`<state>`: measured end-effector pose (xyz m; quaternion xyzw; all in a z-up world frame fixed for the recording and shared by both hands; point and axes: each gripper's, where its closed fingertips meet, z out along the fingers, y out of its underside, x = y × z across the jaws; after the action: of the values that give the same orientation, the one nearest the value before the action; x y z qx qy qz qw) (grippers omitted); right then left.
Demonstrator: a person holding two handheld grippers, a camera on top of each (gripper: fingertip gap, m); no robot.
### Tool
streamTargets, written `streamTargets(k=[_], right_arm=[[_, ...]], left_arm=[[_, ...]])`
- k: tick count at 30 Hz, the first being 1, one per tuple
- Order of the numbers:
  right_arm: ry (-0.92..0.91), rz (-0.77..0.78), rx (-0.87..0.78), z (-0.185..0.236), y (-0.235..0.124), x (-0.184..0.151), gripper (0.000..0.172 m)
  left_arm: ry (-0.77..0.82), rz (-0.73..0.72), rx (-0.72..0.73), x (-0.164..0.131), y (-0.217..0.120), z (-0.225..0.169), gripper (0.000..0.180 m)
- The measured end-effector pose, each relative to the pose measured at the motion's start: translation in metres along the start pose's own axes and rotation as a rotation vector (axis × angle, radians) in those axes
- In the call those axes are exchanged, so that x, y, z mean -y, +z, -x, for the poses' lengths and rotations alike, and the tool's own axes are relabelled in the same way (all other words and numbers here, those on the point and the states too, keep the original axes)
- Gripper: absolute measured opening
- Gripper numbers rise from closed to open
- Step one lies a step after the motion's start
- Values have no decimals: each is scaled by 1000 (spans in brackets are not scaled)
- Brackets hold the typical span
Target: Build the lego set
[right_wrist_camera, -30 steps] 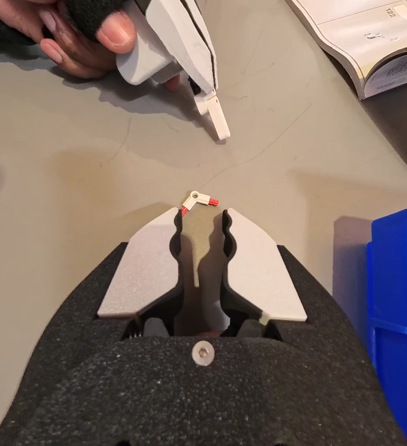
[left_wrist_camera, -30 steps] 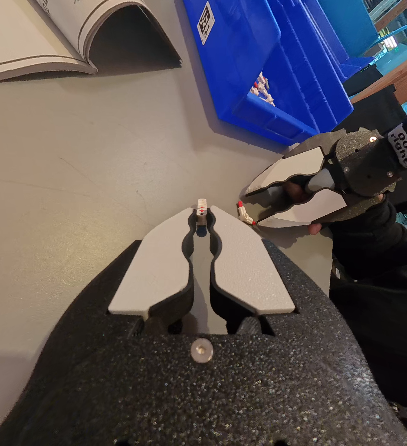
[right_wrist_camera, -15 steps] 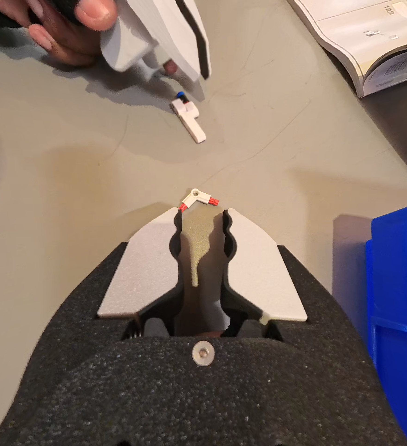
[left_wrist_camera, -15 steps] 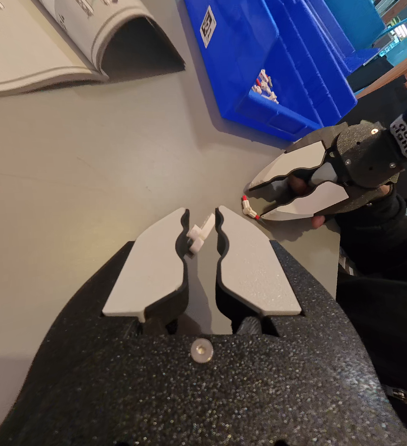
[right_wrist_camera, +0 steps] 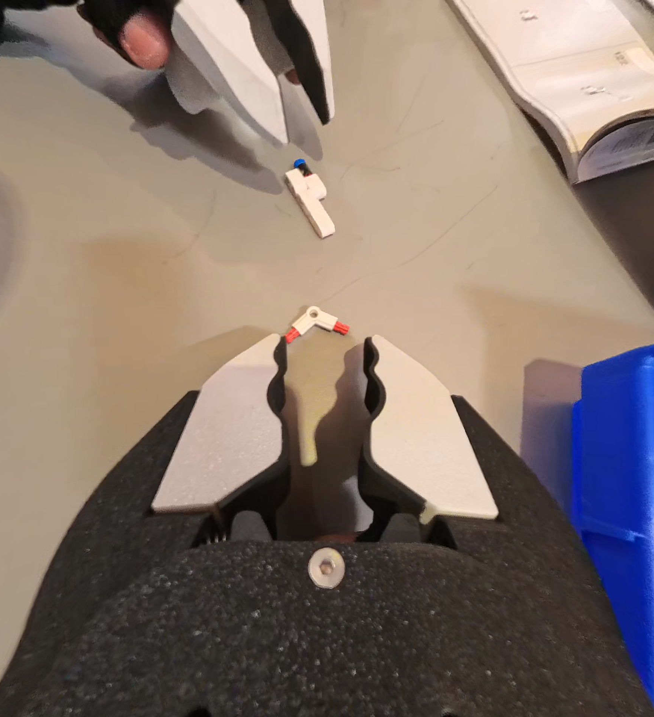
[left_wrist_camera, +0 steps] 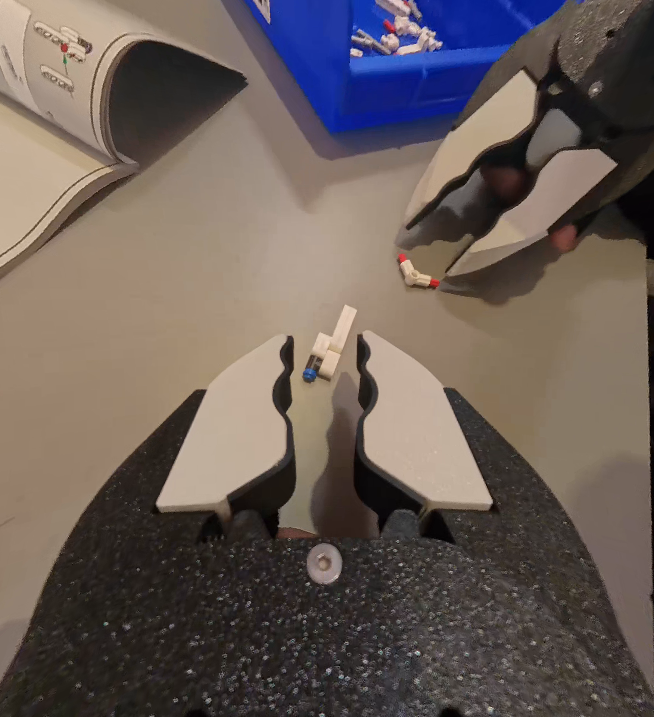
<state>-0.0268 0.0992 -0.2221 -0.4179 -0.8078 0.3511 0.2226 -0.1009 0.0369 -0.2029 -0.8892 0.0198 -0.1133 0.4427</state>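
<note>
Booklet (left_wrist_camera: 27, 128) pages show diagrams and blurred print; the blue bin (left_wrist_camera: 376, 89) carries a sticker. Your left gripper (left_wrist_camera: 323, 341) gapes around a white piece (left_wrist_camera: 331, 349) untouched, and your right gripper (right_wrist_camera: 323, 341) stands apart by the red-tipped connector (right_wrist_camera: 315, 320).

Left gripper (left_wrist_camera: 324, 341): jaws apart, nothing pressed between pads. Right gripper (right_wrist_camera: 327, 341): jaws apart, grasp bare, tips angled down. Gloved hand (right_wrist_camera: 131, 27) behind left gripper.

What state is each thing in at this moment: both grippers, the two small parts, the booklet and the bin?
Left gripper: open, holding nothing.
Right gripper: open, holding nothing.
White part with blue pin: lying flat on the table between the left fingers, untouched.
White angled connector with red ends: lying on the table just ahead of the right fingers.
Booklet: lying open.
Blue bin: open-topped, holding small parts.
</note>
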Motion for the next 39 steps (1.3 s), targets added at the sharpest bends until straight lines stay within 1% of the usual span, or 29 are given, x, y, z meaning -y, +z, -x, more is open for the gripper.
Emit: streamTargets(k=[4, 8, 11, 14, 17, 20, 26, 28, 30, 33, 36, 39], right_arm=[[-105, 7, 19, -5, 0, -2, 36], [-285, 30, 48, -7, 3, -1, 33], [-395, 55, 93, -4, 8, 0, 32], [-422, 66, 138, 0, 14, 4, 29], [-384, 93, 134, 0, 18, 7, 23], [-308, 111, 96, -1, 22, 8, 16], [-105, 104, -4, -1, 28, 12, 10], [-61, 99, -24, -2, 28, 12, 11], [-36, 99, -46, -4, 26, 10, 17], [-3, 99, -39, -2, 23, 8, 21], [34, 105, -35, 0, 22, 7, 19], [76, 109, -35, 1, 24, 8, 12]], left_arm=[[-13, -61, -12, 8, 0, -1, 31], [1, -132, -20, 18, -2, -4, 30], [15, -129, -9, 17, -2, -4, 30], [9, -100, -11, 12, 1, -3, 30], [-3, -65, -18, 7, 3, -2, 30], [1, -53, -19, 6, 2, -2, 30], [45, 41, 21, -6, 9, 1, 30], [57, 77, 32, -10, 12, 0, 30], [76, 105, 42, -14, 14, -1, 30], [102, 137, 55, -18, 17, -2, 31], [117, 169, 70, -21, 20, -2, 30], [118, 177, 79, -21, 22, -5, 18]])
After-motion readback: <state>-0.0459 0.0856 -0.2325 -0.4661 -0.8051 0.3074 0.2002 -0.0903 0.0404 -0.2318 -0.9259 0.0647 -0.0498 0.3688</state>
